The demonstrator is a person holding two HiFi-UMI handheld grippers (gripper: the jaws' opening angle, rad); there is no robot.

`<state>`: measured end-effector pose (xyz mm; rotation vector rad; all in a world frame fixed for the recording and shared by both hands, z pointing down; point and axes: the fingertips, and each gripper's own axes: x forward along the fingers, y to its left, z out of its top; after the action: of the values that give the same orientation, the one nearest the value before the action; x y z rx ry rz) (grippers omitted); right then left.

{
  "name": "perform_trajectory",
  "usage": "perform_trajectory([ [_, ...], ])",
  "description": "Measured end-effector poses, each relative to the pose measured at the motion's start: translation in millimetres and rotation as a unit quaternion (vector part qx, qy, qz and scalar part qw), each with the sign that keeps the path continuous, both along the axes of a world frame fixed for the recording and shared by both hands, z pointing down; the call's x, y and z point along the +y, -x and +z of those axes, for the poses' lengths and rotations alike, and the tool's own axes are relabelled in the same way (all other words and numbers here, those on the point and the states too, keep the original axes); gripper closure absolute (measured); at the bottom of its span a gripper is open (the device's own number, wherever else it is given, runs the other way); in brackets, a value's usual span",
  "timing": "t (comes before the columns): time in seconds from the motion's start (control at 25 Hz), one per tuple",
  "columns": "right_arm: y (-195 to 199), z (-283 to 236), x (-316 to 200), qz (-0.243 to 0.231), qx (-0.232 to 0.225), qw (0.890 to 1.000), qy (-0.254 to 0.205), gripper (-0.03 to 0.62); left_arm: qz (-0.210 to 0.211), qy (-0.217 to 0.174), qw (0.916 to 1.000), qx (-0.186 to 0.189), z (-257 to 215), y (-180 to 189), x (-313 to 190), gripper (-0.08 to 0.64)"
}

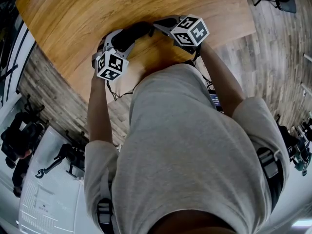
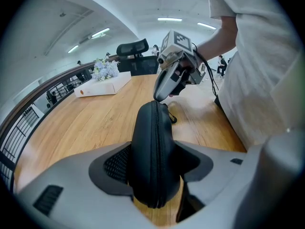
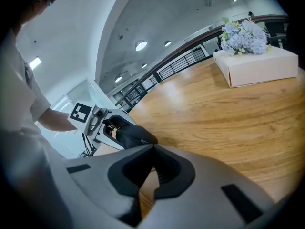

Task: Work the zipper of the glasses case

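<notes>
The right gripper's point(image 3: 152, 146) closed jaw tips cover the near end of the glasses case point(image 3: 136, 135), so what they pinch cannot be told.

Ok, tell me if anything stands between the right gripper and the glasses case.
Nothing visible does. The right gripper's closed tips sit right at the far end of the glasses case, which the left gripper clamps.

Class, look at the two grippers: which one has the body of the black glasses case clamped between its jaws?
The left gripper: its jaws clasp the glasses case across its middle. The right gripper only has its jaws shut together at the case's end.
</notes>
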<state>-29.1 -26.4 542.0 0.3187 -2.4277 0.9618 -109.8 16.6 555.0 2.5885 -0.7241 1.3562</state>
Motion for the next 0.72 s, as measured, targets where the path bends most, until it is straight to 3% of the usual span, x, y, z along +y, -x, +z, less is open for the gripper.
perform_trajectory([
  [0.16,1,-12,0,-0.005,-0.038,0.999,0.002,0.568,0.001,-0.001,1.0,0.0,-1,0,0,0.281],
  [0.28,2,-15,5,-0.036,-0.054,0.998,-0.012,0.563,0.002,-0.001,1.0,0.006,-1,0,0,0.281],
  [0.4,11,-12,12,-0.092,-0.059,0.994,-0.014,0.438,0.008,0.001,0.9999,0.012,-1,0,-1,0.281],
  [0.72,27,-3,20,-0.172,-0.057,0.983,0.01,0.448,0.033,0.01,0.9994,0.008,-1,6,5,0.281],
])
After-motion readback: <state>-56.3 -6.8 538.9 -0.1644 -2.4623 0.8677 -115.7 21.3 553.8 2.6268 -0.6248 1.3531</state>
